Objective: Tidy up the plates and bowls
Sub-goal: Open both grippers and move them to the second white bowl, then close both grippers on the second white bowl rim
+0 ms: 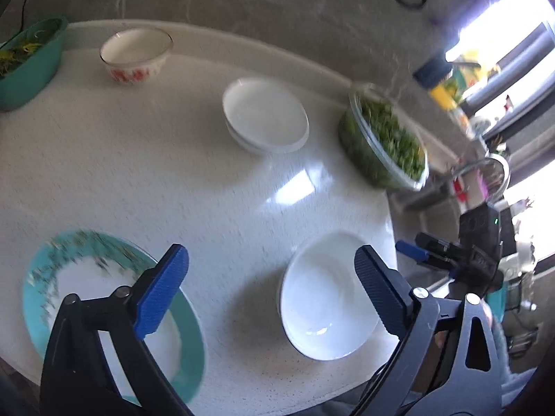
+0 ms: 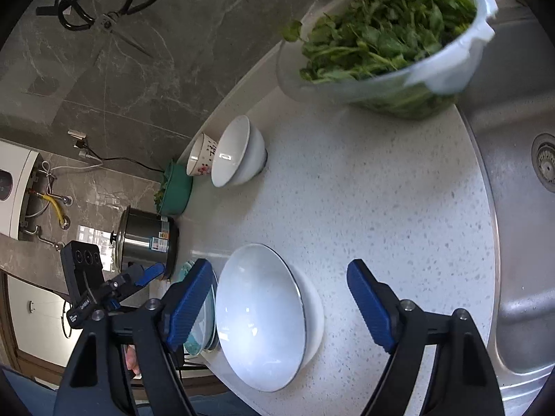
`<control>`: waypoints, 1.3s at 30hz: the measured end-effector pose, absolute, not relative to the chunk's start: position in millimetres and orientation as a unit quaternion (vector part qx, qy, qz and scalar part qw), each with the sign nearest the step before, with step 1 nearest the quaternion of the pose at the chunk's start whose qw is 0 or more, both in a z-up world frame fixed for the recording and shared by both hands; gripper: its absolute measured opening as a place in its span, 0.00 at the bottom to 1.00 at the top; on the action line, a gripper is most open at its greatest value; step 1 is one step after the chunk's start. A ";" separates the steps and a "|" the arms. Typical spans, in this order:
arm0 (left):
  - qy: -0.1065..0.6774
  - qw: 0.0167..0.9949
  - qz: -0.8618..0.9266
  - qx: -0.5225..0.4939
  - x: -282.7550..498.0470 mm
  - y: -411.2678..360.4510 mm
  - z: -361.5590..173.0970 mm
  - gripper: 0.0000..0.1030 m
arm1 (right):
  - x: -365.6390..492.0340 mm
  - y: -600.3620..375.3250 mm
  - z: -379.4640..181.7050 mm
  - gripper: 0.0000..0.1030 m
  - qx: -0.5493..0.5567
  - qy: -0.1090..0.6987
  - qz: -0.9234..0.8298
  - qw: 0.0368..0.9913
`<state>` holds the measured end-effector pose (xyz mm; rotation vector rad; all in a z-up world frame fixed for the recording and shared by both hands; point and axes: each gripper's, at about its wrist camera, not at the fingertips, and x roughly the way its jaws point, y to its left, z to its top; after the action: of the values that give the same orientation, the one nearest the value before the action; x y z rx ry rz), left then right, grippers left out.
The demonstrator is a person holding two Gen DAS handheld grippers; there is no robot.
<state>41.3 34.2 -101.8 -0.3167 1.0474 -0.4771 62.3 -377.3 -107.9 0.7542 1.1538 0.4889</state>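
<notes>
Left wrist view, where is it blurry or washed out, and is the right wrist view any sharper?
In the left wrist view, the teal-rimmed plate and the glass bowl of greens are smeared by motion blur, the window is blown out white, and glare sits on the countertop. The right wrist view is sharper: only the glass bowl's rim is smeared, and the near white bowl shows soft highlights.

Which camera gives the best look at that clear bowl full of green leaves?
The right wrist view. There the clear bowl of greens is large and sharp enough to show separate leaves, standing on the counter beside the sink. In the left wrist view the same bowl is smaller and blurred, at the counter's far right edge.
</notes>
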 end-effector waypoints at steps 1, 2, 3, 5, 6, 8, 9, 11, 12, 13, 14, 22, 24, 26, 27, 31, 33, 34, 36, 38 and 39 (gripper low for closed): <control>0.486 0.830 -0.226 -0.155 47.5 43.4 -94.6 0.95 | 65.2 -372.6 -102.8 0.81 0.341 0.522 0.224 0.749; 0.478 0.833 -0.229 -0.157 57.1 52.8 -86.6 0.95 | 68.5 -365.4 -97.1 0.81 0.339 0.518 0.226 0.753; 0.474 0.835 -0.235 -0.154 64.9 57.1 -82.0 0.95 | 72.8 -358.8 -91.7 0.81 0.337 0.513 0.227 0.756; 0.463 0.842 -0.244 -0.134 84.5 64.6 -74.9 0.95 | 82.5 -346.7 -81.6 0.81 0.332 0.505 0.226 0.764; 0.461 0.844 -0.247 -0.120 96.1 65.0 -73.2 0.95 | 89.2 -339.7 -76.3 0.81 0.331 0.502 0.226 0.766; 0.455 0.844 -0.269 -0.091 120.5 60.7 -72.6 0.95 | 103.8 -326.4 -64.9 0.81 0.327 0.496 0.217 0.775; 0.456 0.845 -0.270 -0.074 131.8 58.3 -76.3 0.95 | 113.3 -317.4 -59.9 0.81 0.318 0.496 0.215 0.779; 0.463 0.841 -0.276 -0.043 158.0 46.1 -84.5 0.95 | 134.2 -299.7 -56.2 0.81 0.296 0.503 0.204 0.786; 0.466 0.840 -0.276 -0.033 173.4 40.4 -89.7 0.95 | 146.7 -291.6 -58.6 0.81 0.287 0.512 0.197 0.785; 0.472 0.837 -0.277 -0.023 186.0 34.5 -95.8 0.95 | 159.5 -285.4 -63.3 0.81 0.283 0.522 0.187 0.783; 0.480 0.831 -0.281 -0.012 200.6 26.4 -104.1 0.94 | 168.9 -280.8 -68.0 0.81 0.285 0.528 0.174 0.781; 0.533 0.801 -0.275 0.005 273.6 -5.9 -168.7 0.61 | 224.8 -257.0 -121.6 0.77 0.275 0.581 0.127 0.755; 0.537 0.798 -0.273 0.006 281.6 -9.9 -176.2 0.61 | 230.8 -256.6 -130.3 0.75 0.276 0.587 0.125 0.751; 0.541 0.796 -0.272 0.007 284.5 -11.9 -183.3 0.61 | 235.6 -255.4 -137.8 0.73 0.268 0.595 0.127 0.747; 0.543 0.795 -0.270 0.006 284.0 -11.2 -185.2 0.61 | 237.6 -254.0 -140.7 0.72 0.265 0.597 0.129 0.746; 0.553 0.788 -0.272 0.002 285.5 -13.4 -198.6 0.47 | 243.6 -250.1 -152.2 0.63 0.268 0.605 0.139 0.737; 0.556 0.785 -0.274 0.004 285.3 -15.2 -203.4 0.42 | 246.0 -247.4 -156.1 0.60 0.267 0.607 0.144 0.734; 0.556 0.784 -0.274 0.004 286.0 -16.7 -205.1 0.42 | 246.4 -247.4 -158.1 0.59 0.265 0.609 0.145 0.733; 0.556 0.785 -0.274 0.004 287.9 -17.9 -207.5 0.39 | 246.3 -245.5 -164.1 0.56 0.266 0.613 0.146 0.729; 0.556 0.782 -0.280 0.001 289.6 -19.5 -208.9 0.31 | 247.6 -243.5 -167.7 0.50 0.265 0.615 0.146 0.728; 0.554 0.783 -0.281 0.004 286.9 -22.9 -206.1 0.26 | 247.1 -244.3 -168.7 0.45 0.266 0.615 0.145 0.728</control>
<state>286.9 -22.9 -206.1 0.0092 1.1965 -0.6067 247.1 -244.3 -168.7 0.5857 1.3561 0.3190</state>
